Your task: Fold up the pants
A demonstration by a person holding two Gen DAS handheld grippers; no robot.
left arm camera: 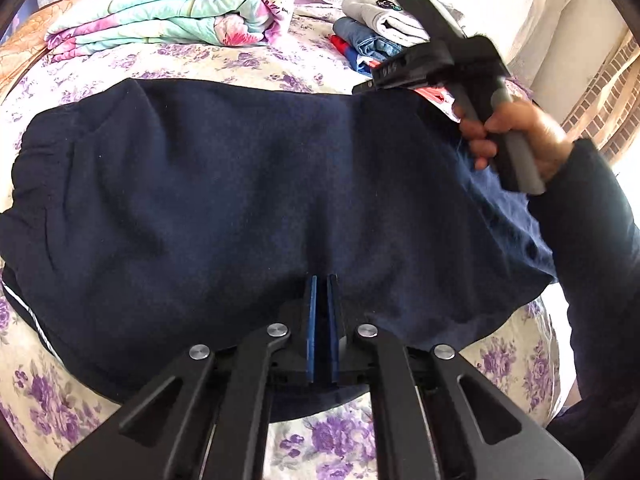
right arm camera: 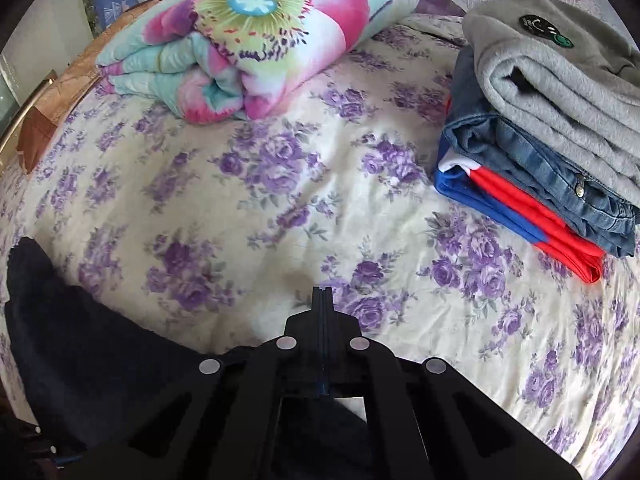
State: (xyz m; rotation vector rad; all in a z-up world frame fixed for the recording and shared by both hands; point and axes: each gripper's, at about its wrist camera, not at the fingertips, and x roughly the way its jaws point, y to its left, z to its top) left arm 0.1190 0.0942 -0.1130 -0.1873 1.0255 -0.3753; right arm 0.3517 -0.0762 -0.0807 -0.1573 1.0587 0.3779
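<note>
Here both tools closed, apparently pinching navy pants.

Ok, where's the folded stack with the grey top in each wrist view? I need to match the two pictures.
Left wrist: the clothes stack sits at top right, partly behind the right gripper.
Right wrist: the clothes stack fills the right edge, grey garment over jeans over a red and blue piece.
Shared landmark: the floral quilt, top left and top centre.
</note>
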